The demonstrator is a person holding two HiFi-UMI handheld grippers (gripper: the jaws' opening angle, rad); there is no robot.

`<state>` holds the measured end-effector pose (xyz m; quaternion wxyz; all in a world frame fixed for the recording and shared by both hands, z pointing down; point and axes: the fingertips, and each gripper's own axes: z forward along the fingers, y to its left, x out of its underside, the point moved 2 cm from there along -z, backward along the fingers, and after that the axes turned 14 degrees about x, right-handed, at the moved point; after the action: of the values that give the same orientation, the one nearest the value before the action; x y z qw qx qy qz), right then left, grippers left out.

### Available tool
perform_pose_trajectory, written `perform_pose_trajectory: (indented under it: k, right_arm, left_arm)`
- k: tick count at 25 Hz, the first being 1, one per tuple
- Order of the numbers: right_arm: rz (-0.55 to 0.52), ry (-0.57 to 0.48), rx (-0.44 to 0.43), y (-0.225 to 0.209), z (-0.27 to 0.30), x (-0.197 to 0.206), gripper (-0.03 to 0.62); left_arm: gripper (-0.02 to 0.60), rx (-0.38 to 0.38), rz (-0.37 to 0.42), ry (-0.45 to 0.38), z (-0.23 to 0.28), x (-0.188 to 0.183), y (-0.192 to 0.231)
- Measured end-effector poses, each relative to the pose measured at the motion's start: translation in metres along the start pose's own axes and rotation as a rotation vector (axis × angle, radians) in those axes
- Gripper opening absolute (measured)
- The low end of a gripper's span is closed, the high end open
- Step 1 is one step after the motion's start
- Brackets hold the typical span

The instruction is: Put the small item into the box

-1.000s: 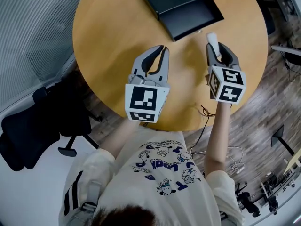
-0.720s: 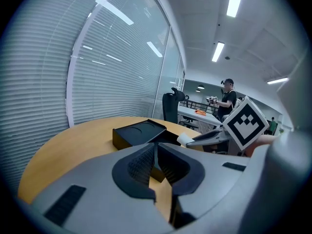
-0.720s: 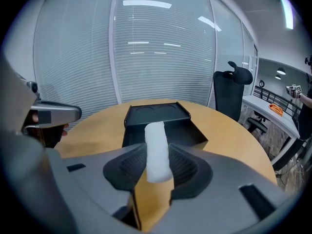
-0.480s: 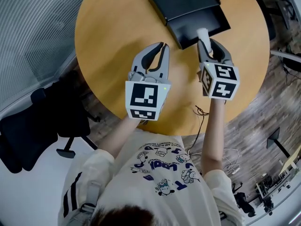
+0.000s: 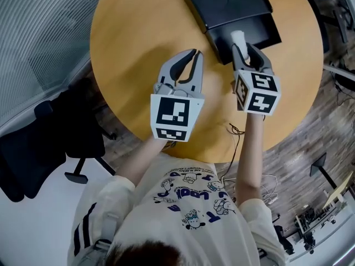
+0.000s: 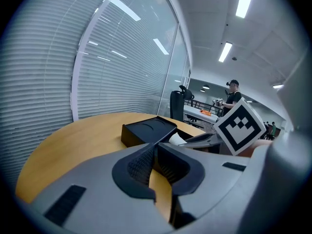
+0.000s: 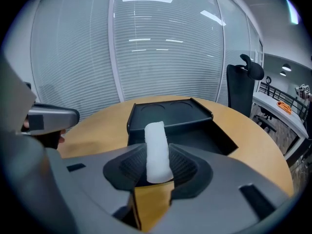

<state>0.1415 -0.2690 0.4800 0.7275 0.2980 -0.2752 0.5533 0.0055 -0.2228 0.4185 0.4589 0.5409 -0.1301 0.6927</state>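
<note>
A black box point(image 5: 227, 1) lies open at the far right of the round wooden table point(image 5: 133, 32), its flat lid part farther off and its shallow tray point(image 5: 265, 27) nearer. My right gripper point(image 5: 242, 46) is shut on a small white cylinder point(image 5: 237, 37), which sticks out past the fingertips over the tray's near left corner. In the right gripper view the cylinder point(image 7: 156, 145) stands between the pads with the box point(image 7: 168, 113) just beyond. My left gripper point(image 5: 194, 55) hangs over bare table left of the box, shut and empty; its own view shows the box point(image 6: 146, 130) ahead.
A black office chair point(image 5: 33, 148) stands off the table's left edge by the window blinds. Cables point(image 5: 244, 132) trail on the floor at the right. A person point(image 6: 233, 94) stands far off across the room.
My right gripper has carried the white cylinder from the table beside the box to above the tray's near corner. The left gripper has drifted slightly forward, still shut.
</note>
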Motion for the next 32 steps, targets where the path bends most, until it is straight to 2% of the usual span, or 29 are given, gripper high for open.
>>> perform_pose_trajectory:
  k: [23, 32]
  right_arm:
    - [-0.044, 0.031, 0.019, 0.012, 0.025, 0.002, 0.172]
    - [-0.019, 0.008, 0.038, 0.007, 0.019, -0.004, 0.183]
  left_arm:
    - [0.032, -0.02, -0.043, 0.018, -0.001, 0.016, 0.024]
    - [0.032, -0.023, -0.041, 0.01, -0.002, 0.013, 0.023]
